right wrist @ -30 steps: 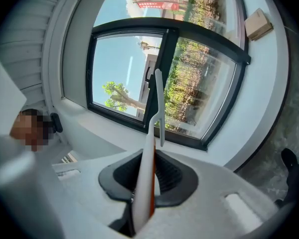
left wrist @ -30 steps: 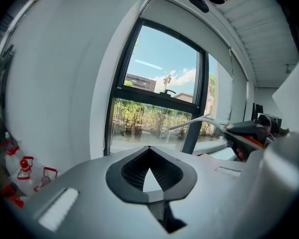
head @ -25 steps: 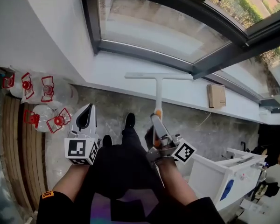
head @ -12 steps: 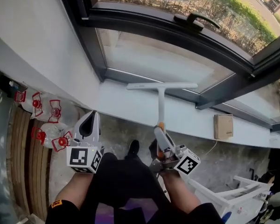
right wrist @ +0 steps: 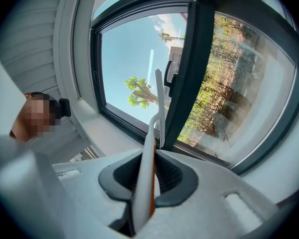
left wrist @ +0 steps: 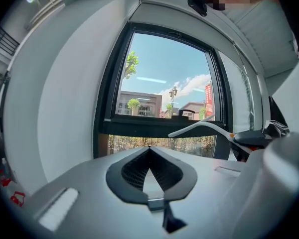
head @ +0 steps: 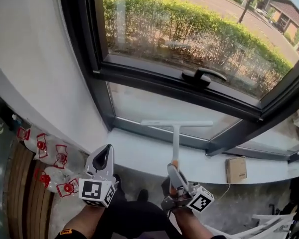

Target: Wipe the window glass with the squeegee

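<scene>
My right hand-held gripper (head: 173,176) clamps the squeegee (head: 176,124), blade now raised from sill (head: 139,151) to lower glass (head: 154,106), so wiping can probably start; left hand-held gripper (head: 102,159) closed, empty.

We see a white window sill (head: 144,151) running below the glass, and a small brown cardboard box (head: 234,169) lies flat on it toward the right. Under the sill is the grey floor (head: 70,210), where clear plastic jugs with red handles (head: 52,166) cluster at the left, just beside wooden planks (head: 20,193).
</scene>
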Demonstrator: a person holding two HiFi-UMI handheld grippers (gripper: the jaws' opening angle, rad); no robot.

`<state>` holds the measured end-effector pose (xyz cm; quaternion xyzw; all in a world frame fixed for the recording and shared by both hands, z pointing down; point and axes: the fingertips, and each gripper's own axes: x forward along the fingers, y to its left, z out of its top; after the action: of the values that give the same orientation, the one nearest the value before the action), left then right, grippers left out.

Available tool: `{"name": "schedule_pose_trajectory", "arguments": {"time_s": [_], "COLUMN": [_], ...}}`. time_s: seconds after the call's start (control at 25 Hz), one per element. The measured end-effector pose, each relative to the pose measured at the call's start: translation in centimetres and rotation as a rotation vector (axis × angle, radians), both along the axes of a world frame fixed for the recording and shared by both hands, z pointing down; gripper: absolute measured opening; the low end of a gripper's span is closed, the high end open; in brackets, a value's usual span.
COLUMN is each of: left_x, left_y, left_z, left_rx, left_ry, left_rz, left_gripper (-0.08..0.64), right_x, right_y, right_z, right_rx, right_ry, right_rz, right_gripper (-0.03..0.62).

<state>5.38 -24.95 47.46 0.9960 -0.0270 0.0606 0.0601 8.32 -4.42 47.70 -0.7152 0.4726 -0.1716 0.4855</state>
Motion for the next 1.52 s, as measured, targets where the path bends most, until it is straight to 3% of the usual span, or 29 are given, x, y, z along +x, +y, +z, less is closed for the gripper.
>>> {"name": "schedule_pose_trajectory", "arguments": {"time_s": [0.28,0.56,0.76,1.0,1.24,1.52], "left_x": [5.9,10.6,13.0,15.9,17.2,17.4], "left_y": [-2.0,-4.7,-6.6,-9.3,-10.5,-11.7], "left_z": [-9.4,-20.9,-30.6,-39.4,-45.1,-48.0], "left_rx": [0.054,0.161,0.203,0.245,0.294,0.334], "left_ry": [0.138,0.316,0.477,0.615,0.644,0.658], "left_rz": [0.118,0.22,0.232,0.171,0.129,0.075], "left_gripper": [0.014,0.014,0.014,0.014,0.014,0.015], "right_x": [5.1,8.7,11.3,14.3,18.5,21.1], "right_y": [-3.0,-10.8,-14.1,-18.2,-22.1,-26.1], "right_z": [-8.6,-23.1,-33.1,-44.1,-52.0,-58.2], "right_rx": [0.054,0.208,0.302,0.391,0.481,0.514], "right_ry": [0.193,0.441,0.618,0.794,0.799,0.791], "right_rz": [0.084,0.079,0.117,0.097,0.043,-0.012], "right_gripper": [0.04,0.04,0.04,0.04,0.04,0.04]}}
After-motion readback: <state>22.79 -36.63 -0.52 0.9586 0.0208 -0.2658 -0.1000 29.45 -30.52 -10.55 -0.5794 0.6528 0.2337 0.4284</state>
